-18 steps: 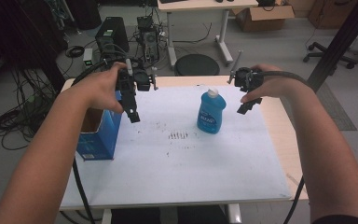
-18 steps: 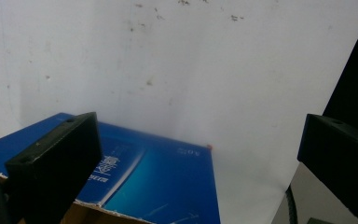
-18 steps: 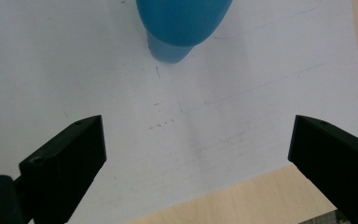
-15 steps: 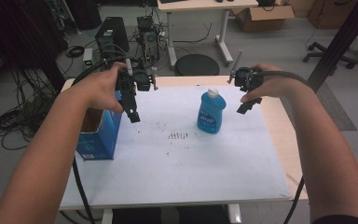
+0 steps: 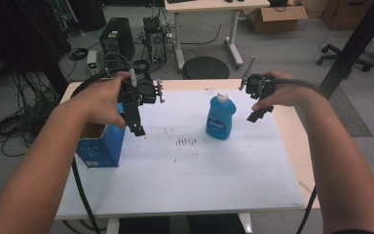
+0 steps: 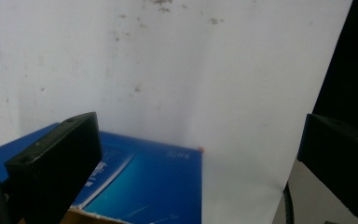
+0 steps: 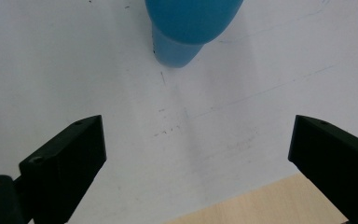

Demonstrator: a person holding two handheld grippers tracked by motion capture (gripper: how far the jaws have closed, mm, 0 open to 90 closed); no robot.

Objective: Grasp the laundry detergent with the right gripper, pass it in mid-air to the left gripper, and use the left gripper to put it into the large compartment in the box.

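Standing upright: blue bottle (image 5: 220, 118) w/ white cap, label facing front.

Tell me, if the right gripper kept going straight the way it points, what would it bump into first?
Probably the white paper sheet covering the table: the right gripper, fingers wide apart, looks down on bare paper. The blue plastic bottle stands farther along, at the view's top edge, so it looks off the line, though depth is hard to judge.

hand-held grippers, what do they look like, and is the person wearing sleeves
Both hand-held grippers, left and right, are black, blocky tools with two flat, square-ended jaws. A thick black cable trails from each toward the person. Small silver metal parts stick out on top. The forearms are bare, no sleeves.
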